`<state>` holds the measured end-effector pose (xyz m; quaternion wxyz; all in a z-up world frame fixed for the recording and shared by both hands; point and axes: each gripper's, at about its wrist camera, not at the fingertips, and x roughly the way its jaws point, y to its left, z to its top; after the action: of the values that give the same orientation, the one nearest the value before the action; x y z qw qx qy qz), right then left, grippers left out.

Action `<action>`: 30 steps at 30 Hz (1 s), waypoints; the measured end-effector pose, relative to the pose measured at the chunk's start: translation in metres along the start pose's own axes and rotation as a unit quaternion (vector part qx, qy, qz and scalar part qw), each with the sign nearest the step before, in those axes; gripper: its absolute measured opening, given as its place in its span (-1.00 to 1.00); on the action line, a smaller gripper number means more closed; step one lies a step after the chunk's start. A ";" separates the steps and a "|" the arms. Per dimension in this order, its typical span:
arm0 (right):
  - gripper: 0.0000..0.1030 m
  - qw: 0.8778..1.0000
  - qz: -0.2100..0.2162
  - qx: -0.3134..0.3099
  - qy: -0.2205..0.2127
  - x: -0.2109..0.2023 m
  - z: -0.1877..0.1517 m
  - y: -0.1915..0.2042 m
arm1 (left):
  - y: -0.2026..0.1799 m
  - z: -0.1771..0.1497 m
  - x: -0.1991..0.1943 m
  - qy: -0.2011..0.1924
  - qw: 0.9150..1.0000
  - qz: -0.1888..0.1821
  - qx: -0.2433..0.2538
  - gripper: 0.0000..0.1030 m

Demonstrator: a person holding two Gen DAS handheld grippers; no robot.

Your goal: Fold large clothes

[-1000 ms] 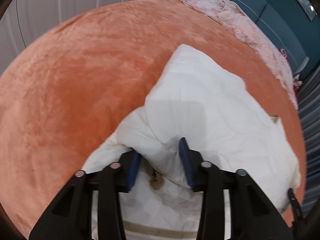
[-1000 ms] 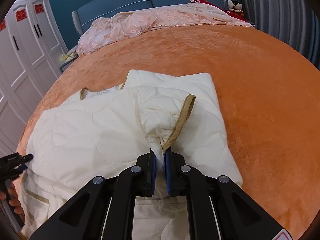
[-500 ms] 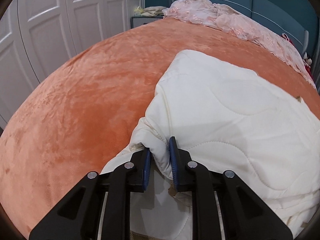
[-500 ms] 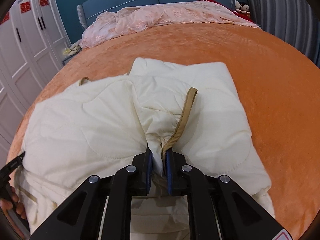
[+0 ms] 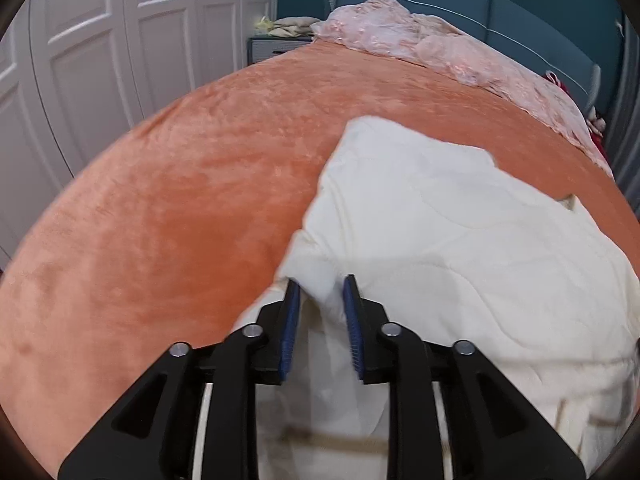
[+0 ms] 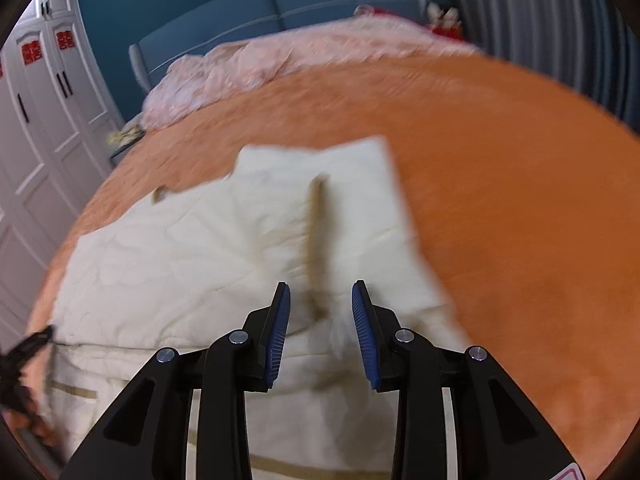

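- Since a second ago the right gripper (image 6: 320,292) has let go: its jaws were pinched on the tan strip (image 6: 317,236) and are now spreading, with the strip lying between them and no pad pressing it.
- The left gripper (image 5: 320,286) had closed on a fold half a second ago; its jaws are now opening, a bulge of white cloth sitting between the blue pads (image 5: 291,320), and whether they are still touching it I cannot tell.
- One garment (image 5: 460,248), cream and quilted, is lying partly folded on the orange bed cover (image 5: 180,208), nearer the foot of the bed.
- Counting: two grippers, one garment, one pink blanket (image 5: 420,44) bunched along the blue headboard (image 6: 280,4).
- Only the left view is showing the nightstand (image 5: 276,46) with small things piled on it, and plain wardrobe panels beside the bed.
- Only the right view is showing the tan strip running up the folded top layer, two red paper signs (image 6: 48,46) on the wardrobe (image 6: 48,128), the grey curtain (image 6: 540,28), and the left gripper as a blurred dark shape with a hand (image 6: 28,424) at the picture's left edge.
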<state>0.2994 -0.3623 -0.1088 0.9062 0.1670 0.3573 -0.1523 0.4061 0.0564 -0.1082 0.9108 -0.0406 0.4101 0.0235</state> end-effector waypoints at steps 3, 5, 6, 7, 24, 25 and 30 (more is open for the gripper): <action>-0.35 1.000 0.003 -0.004 -0.027 -0.019 0.028 0.001 | 0.002 0.022 -0.028 -0.027 0.999 -0.002 0.023 -0.53; -0.35 0.999 0.023 0.003 -0.031 -0.019 0.049 0.010 | -0.012 0.047 -0.040 -0.046 0.998 -0.005 0.043 -0.50; -0.35 0.999 0.035 0.005 -0.032 -0.014 0.062 0.018 | -0.020 0.058 -0.041 -0.051 0.997 -0.009 0.052 -0.48; -0.35 0.999 0.041 0.005 -0.032 -0.007 0.073 0.027 | -0.037 0.074 -0.039 -0.055 0.996 -0.016 0.065 -0.37; -0.46 0.992 -0.001 -0.110 0.066 0.085 0.019 0.054 | -0.103 0.049 0.077 0.028 0.992 -0.027 0.123 -0.26; -0.46 0.993 0.003 -0.102 0.064 0.083 0.015 0.050 | -0.100 0.040 0.077 0.022 0.991 -0.028 0.127 -0.26; -0.47 0.994 0.006 -0.090 0.056 0.084 0.008 0.049 | -0.095 0.028 0.076 0.001 0.992 -0.033 0.126 -0.26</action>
<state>0.3827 -0.3351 -0.1526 0.8970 0.0954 0.4187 -0.1047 0.4843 -0.0347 -0.1411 0.9084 0.0605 0.4095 -0.0584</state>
